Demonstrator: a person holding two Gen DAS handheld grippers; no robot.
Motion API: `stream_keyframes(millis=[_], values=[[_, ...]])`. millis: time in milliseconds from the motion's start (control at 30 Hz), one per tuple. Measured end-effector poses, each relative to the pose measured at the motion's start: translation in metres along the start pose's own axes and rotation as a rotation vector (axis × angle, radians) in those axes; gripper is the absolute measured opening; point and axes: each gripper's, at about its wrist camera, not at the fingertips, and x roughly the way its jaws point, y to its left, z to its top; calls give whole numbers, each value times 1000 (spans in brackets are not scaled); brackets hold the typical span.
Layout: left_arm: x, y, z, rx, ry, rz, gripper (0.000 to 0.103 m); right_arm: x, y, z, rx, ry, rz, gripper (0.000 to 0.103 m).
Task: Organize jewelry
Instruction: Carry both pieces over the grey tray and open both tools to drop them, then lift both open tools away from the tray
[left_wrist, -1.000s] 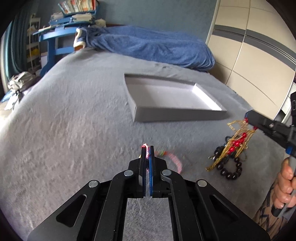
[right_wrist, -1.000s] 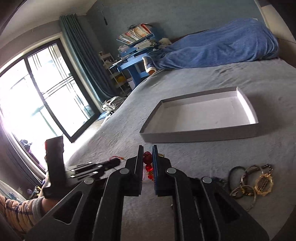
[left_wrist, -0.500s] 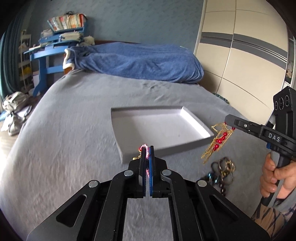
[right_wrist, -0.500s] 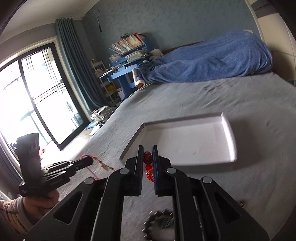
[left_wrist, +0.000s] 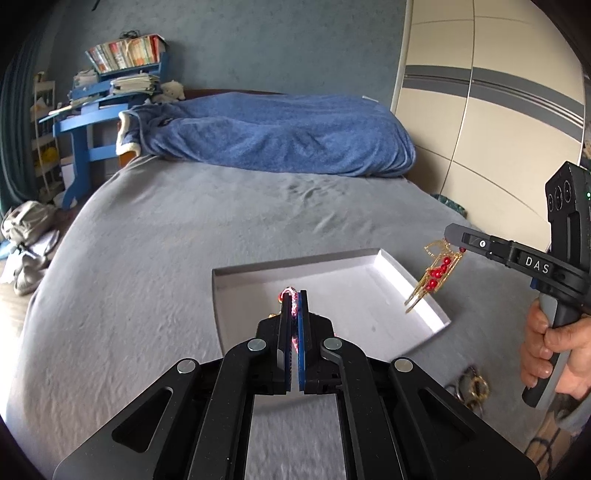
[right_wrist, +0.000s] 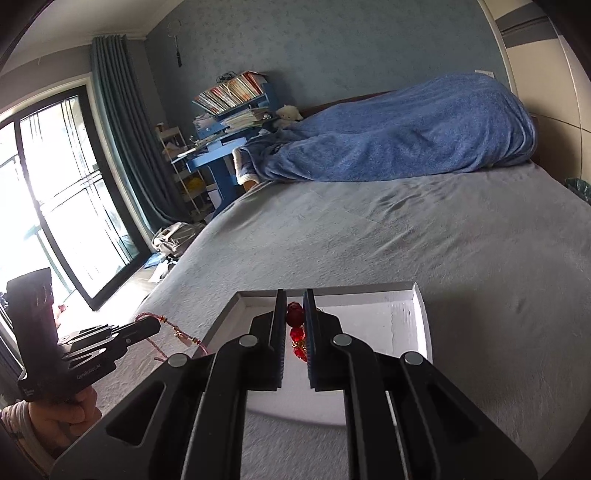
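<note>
A shallow white tray (left_wrist: 402, 273) (right_wrist: 419, 321) lies on the grey bed. My left gripper (left_wrist: 294, 295) is shut on a thin pink-red cord bracelet (left_wrist: 291, 301), held over the tray's near left part. From the right wrist view the left gripper (right_wrist: 157, 323) shows at the left with the pink cord (right_wrist: 173, 330) dangling from it. My right gripper (right_wrist: 294, 295) is shut on a gold necklace with red beads (right_wrist: 295, 319). In the left wrist view the right gripper (left_wrist: 448, 232) hangs that necklace (left_wrist: 434, 275) just over the tray's right rim.
Several more bracelets (left_wrist: 471, 384) lie on the grey bedspread (left_wrist: 166, 258) near the person's right hand (left_wrist: 554, 350). A rumpled blue blanket (left_wrist: 277, 133) lies at the head of the bed. A wardrobe (left_wrist: 498, 110) stands right; a blue desk (right_wrist: 221, 147) and window stand left.
Both grippers have risen and moved forward with their jewelry, from beside the pile on the bedspread to over the tray. The bracelet pile has dropped to the lower edge of view.
</note>
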Motion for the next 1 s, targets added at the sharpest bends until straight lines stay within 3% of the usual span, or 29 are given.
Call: stream_keyframes(millis=[400, 633, 700, 800, 833, 933, 1000], values=[[79, -7, -18, 22, 151, 19, 3, 66, -29, -35, 14, 155, -69, 9], [92, -6, -36, 42, 214, 29, 5, 79, -40, -51, 18, 206, -107, 9], [91, -4, -39, 34, 214, 42, 25, 79, -40, -54, 18, 212, -109, 9], [84, 2, -40, 4, 205, 53, 36, 76, -39, -54, 11, 205, -118, 13], [82, 3, -40, 1, 200, 53, 38, 74, -40, -54, 11, 199, -121, 21], [72, 3, -41, 9, 174, 56, 58, 65, -40, -51, 17, 169, -117, 40], [64, 4, -41, 13, 149, 67, 74, 58, -40, -50, 14, 153, -122, 42]])
